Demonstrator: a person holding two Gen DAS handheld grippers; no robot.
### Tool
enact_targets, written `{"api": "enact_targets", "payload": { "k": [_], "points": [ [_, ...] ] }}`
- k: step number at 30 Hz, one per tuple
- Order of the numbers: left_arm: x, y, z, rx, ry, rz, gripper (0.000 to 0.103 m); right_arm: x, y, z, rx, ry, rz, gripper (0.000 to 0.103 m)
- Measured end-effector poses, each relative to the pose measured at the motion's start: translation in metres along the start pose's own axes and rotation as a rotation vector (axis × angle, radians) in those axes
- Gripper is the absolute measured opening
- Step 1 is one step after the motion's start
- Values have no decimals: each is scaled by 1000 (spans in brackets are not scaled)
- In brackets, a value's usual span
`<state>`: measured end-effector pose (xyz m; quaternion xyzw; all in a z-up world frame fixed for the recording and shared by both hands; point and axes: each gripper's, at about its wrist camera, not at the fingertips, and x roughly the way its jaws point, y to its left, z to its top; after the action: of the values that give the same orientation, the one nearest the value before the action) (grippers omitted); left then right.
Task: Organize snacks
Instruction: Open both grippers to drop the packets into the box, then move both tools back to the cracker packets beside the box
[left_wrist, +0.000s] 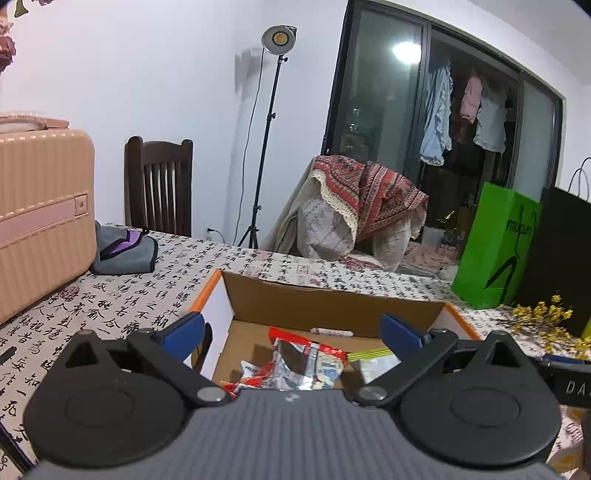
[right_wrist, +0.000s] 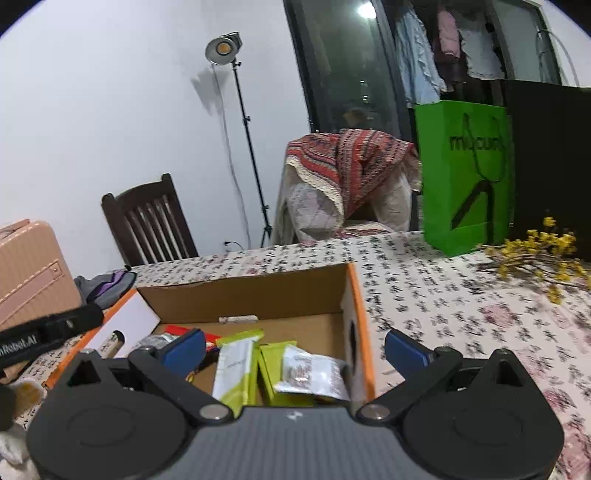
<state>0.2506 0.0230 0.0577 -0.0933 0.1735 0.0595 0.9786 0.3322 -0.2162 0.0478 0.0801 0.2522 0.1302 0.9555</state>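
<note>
table (right_wrist: 443, 295): covered in a calligraphy-print cloth; carries everything below.
suitcase (left_wrist: 40, 221): pink, ribbed, at the far left of the table, well apart from the box.
green bag (right_wrist: 465, 177): paper, upright at the far right, a black bag just beside it.
cardboard box (right_wrist: 258, 295): open top, orange edges, sits mid-table right in front of both grippers. Stiff walls, light; looks like the collection point for the snacks.
yellow flowers (right_wrist: 535, 254): loose sprig on the cloth, right of the box, near the green bag.
left gripper (left_wrist: 291, 332): 2 blue fingers spread wide, nothing between them; hovers over the near-left part of the box.
right gripper (right_wrist: 295, 347): 2 blue fingers spread wide, nothing pinched; hovers over the near-right part, right finger outside the box wall.
red packet (left_wrist: 295, 354): crinkly foil, in the box on the left side, lying on other wrappers. Light, soft, slippery film; judgement: pinch a sealed end seam, not the puffed middle.
green-white sachets (right_wrist: 240, 365): at least 2 flat packs, leaning in the box's near-right area. Thin, flexible, light; judgement: grip across a flat edge.
silver packet (right_wrist: 314, 376): foil, resting on the sachets, against the right wall. Slippery, crushable; judgement: gentle squeeze at a crimped end.
small roll (right_wrist: 238, 318): pale wrapped stick, flat on the box floor by the far wall, apart from the pile. Judgement: may roll; take it across the middle.
status: judgement: snacks seen are all inside the box, both grippers empty.
</note>
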Motion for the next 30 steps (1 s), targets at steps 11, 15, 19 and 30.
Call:
{"api": "enact_targets", "payload": {
  "k": [11,15,19,30],
  "points": [
    [-40,7,8,-72,42,-88,103,-58,7,-16,0,-6,-46,103],
    [-56,8,0,-54,54,-97,103,-81,10,-25,-1,-20,-49,103],
    [-66,12,-19,-41,95,-83,103,-99,9,-43,20,-14,-31,103],
    [-96,34,-53,-43,146,-40,103,-124,13,-91,36,40,24,103]
  ]
}}
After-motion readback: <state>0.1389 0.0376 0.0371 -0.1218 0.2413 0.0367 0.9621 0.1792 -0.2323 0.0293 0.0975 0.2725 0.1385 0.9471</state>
